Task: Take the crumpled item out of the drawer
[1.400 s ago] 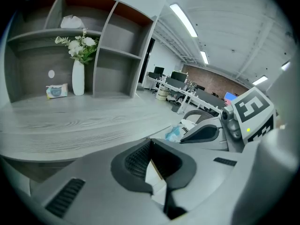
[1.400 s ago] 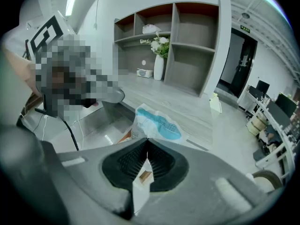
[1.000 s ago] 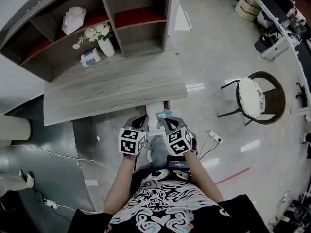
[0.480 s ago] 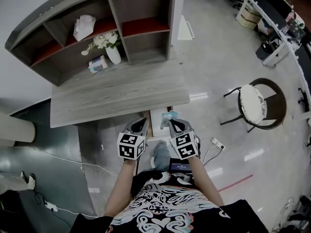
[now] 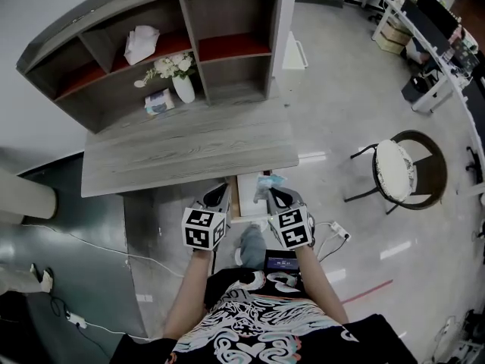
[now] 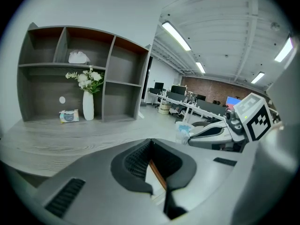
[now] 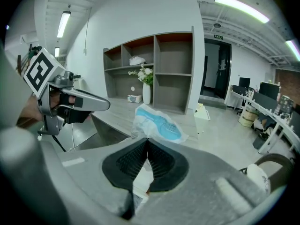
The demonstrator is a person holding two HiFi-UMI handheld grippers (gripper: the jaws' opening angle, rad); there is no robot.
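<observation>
The crumpled item (image 7: 157, 123), a white and pale-blue wrapper, sticks up from the tips of my right gripper (image 7: 147, 142), which is shut on it. In the head view the crumpled item (image 5: 270, 180) hangs just above the open drawer (image 5: 247, 190) under the grey wooden desk (image 5: 189, 146), held by the right gripper (image 5: 270, 196). My left gripper (image 5: 217, 197) hovers beside the drawer's left brown edge, jaws together with nothing in them. The left gripper view shows its shut tips (image 6: 150, 142), with the right gripper (image 6: 220, 132) and the crumpled item (image 6: 183, 131) off to the right.
A shelf unit (image 5: 189, 36) stands at the back of the desk with a white vase of flowers (image 5: 182, 88), a tissue pack (image 5: 159, 102) and a white bundle (image 5: 142, 42). A round chair (image 5: 398, 169) stands to the right; a power strip with cables (image 5: 337, 232) lies on the floor.
The head view has shifted a little. Both grippers stay over the open drawer, drawn back slightly toward the person, the right one still shut on the crumpled item.
</observation>
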